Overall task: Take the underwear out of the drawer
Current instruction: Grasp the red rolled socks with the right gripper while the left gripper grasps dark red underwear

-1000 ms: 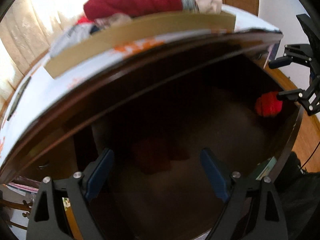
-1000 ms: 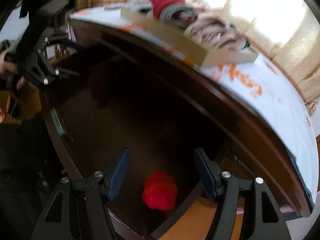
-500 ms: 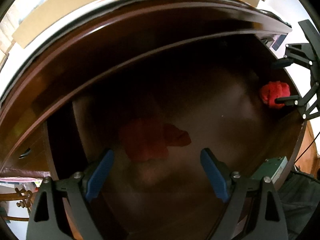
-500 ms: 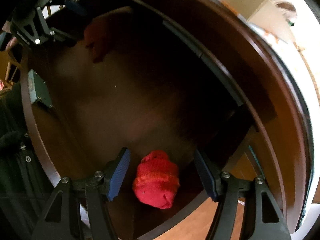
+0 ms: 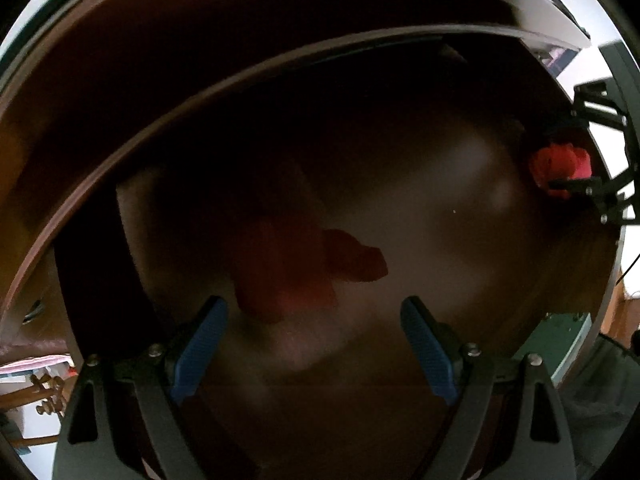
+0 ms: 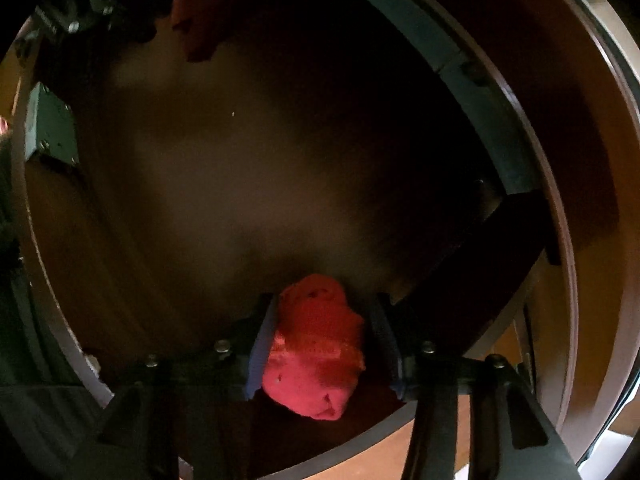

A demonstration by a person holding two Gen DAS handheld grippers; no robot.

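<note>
- The bright red rolled underwear (image 6: 316,346) lies in the near corner of the open drawer (image 6: 248,168), on the drawer's dark wooden floor.
- The right gripper (image 6: 325,340) points steeply down into the drawer, and the red roll sits between its blue pads (image 6: 262,340).
- The right jaws have just been closing around the roll. The left pad touches the fabric; at the right pad the contact is too dark to confirm, so a firm pinch cannot be told.
- In the left wrist view the same red roll (image 5: 558,164) shows at the far right edge of the drawer, with the right gripper's (image 5: 568,156) black fingers on either side of it.
- A second, darker red garment (image 5: 304,268) lies flat and crumpled on the drawer floor (image 5: 460,208), well apart from the roll. It is blurred and dim.
- The left gripper (image 5: 314,344) hangs above this darker garment with its jaws spread wide. Its blue pads (image 5: 200,344) touch nothing.
- In the right wrist view the darker garment (image 6: 200,20) shows at the far end of the drawer, near the left gripper (image 6: 92,12).
- The drawer's curved wooden front edge (image 5: 224,76) frames the interior.
</note>
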